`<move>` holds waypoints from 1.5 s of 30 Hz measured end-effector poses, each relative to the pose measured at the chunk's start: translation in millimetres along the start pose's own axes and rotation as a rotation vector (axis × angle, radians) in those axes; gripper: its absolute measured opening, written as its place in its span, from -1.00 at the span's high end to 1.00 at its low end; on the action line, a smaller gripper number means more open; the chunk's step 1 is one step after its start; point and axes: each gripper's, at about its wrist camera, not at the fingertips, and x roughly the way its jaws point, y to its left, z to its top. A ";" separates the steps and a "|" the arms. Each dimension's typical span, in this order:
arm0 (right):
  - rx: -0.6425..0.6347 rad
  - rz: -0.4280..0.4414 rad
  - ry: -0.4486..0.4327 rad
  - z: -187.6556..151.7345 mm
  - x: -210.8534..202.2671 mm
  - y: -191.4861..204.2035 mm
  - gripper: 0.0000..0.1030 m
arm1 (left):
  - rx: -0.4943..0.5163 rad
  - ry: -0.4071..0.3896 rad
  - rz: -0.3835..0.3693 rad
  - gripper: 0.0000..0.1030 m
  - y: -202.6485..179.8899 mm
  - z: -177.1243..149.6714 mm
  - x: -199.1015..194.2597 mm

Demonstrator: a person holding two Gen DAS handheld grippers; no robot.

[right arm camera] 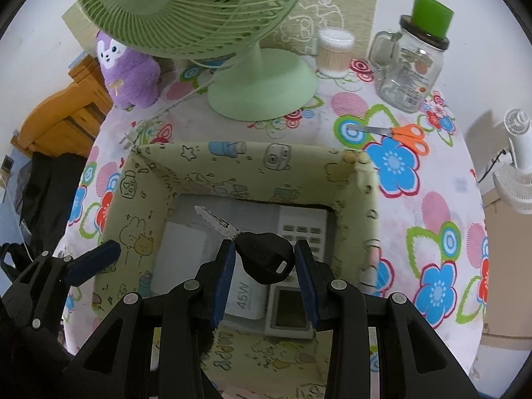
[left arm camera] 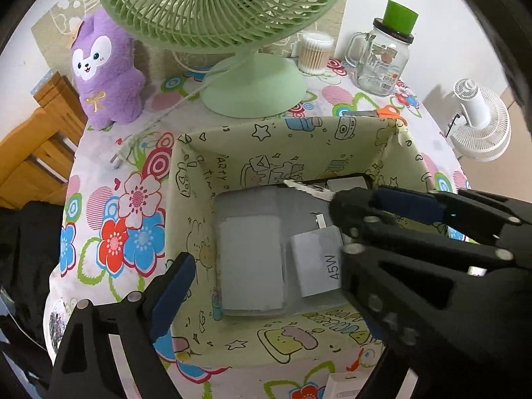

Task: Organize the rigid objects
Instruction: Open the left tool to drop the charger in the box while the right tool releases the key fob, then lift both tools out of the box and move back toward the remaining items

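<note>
A pale green cartoon-print storage box (left arm camera: 232, 153) (right arm camera: 156, 179) sits open on the flowered table. Inside lie a white 45W charger (left arm camera: 317, 266) (right arm camera: 244, 296), a grey-white flat block (left arm camera: 249, 266) and a calculator (right arm camera: 301, 232). My right gripper (right arm camera: 264, 259) (left arm camera: 352, 209) is over the box, its blue pads close around the black head of a key (right arm camera: 266, 256); the silver blade (left arm camera: 307, 189) points up-left. The pads look slightly apart from the head. My left gripper (left arm camera: 266, 232) is open and empty, its left finger (left arm camera: 173, 292) at the box's left wall.
A green desk fan (left arm camera: 252, 89) (right arm camera: 262, 86) stands behind the box. A purple plush (left arm camera: 106, 73), a cotton-swab tub (left arm camera: 314, 53), a glass mug jar with green lid (left arm camera: 382, 60) and orange scissors (right arm camera: 399, 133) lie around. A white fan (left arm camera: 478, 123) stands off the table, right.
</note>
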 end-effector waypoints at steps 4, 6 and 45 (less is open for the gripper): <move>0.020 0.023 0.008 3.1 7.1 -0.7 0.23 | -0.008 0.003 -0.006 -0.82 1.1 1.6 1.2; 0.018 0.021 0.005 5.1 9.8 -0.9 0.22 | -0.004 0.004 0.000 -0.80 0.9 1.8 1.5; 0.044 0.004 -0.042 -32.7 -47.8 -14.8 -0.45 | 0.003 -0.034 0.042 -0.89 -21.1 -16.2 -41.7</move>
